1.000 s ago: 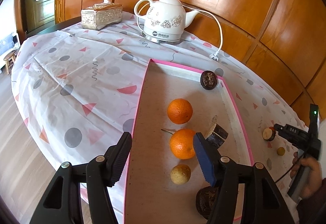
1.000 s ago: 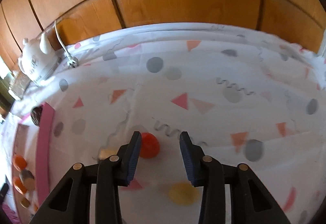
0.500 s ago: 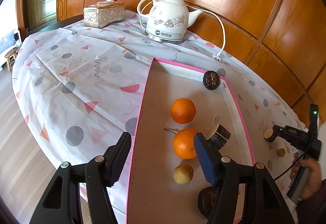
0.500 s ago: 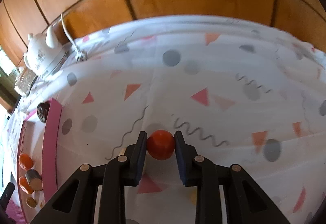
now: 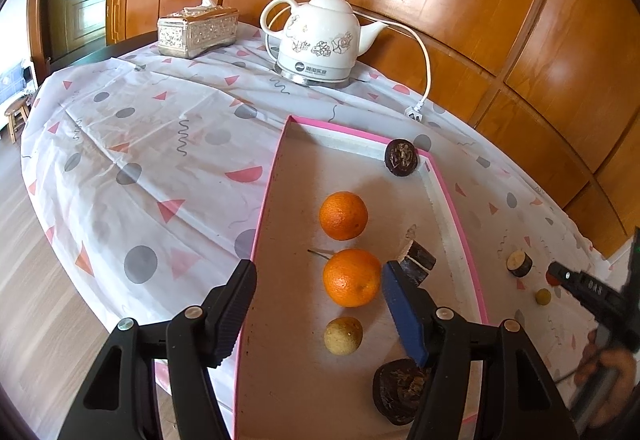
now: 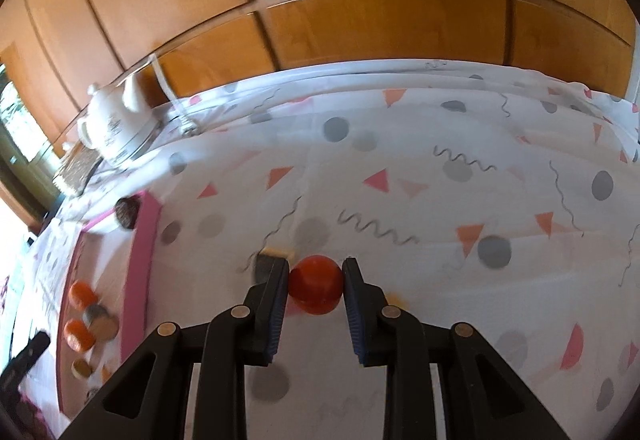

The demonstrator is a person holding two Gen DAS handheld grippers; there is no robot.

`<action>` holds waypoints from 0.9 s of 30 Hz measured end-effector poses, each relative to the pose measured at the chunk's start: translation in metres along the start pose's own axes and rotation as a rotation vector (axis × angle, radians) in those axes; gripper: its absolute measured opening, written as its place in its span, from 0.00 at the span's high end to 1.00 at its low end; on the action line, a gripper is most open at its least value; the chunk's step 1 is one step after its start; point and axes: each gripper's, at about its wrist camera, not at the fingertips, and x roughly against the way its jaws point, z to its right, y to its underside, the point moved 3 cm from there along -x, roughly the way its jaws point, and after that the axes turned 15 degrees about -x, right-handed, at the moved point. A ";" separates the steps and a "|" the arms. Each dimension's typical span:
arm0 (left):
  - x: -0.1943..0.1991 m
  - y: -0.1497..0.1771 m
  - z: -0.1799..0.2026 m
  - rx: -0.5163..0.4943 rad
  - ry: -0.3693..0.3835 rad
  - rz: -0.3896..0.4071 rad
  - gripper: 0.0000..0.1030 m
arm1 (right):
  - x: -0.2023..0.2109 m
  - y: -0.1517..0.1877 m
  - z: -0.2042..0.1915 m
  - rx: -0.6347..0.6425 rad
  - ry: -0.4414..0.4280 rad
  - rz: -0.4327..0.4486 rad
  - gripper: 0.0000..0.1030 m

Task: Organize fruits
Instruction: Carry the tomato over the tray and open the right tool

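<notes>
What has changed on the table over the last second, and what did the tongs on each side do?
The right tongs closed on the small round red fruit and now grip it; a second ago their fingers stood apart with the fruit by the left one. They have begun carrying it off the patterned tablecloth. The left tongs stayed open above the pink-rimmed tray; the two oranges and other fruit there have not moved.

The dark fruit (image 5: 394, 392) is partly hidden behind the left gripper (image 5: 320, 308); the tray (image 6: 142, 260) fruits are motion-blurred.
</notes>
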 end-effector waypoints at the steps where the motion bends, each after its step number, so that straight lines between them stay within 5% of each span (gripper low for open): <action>1: 0.001 0.000 0.000 0.000 0.000 0.001 0.36 | 0.003 0.007 -0.004 0.018 -0.009 -0.006 0.74; 18: 0.005 -0.007 -0.035 0.088 -0.043 0.022 0.36 | 0.008 0.092 -0.115 0.315 -0.173 -0.130 0.74; 27: 0.000 -0.005 -0.039 0.100 -0.042 0.009 0.36 | -0.006 0.113 -0.157 0.430 -0.183 -0.158 0.73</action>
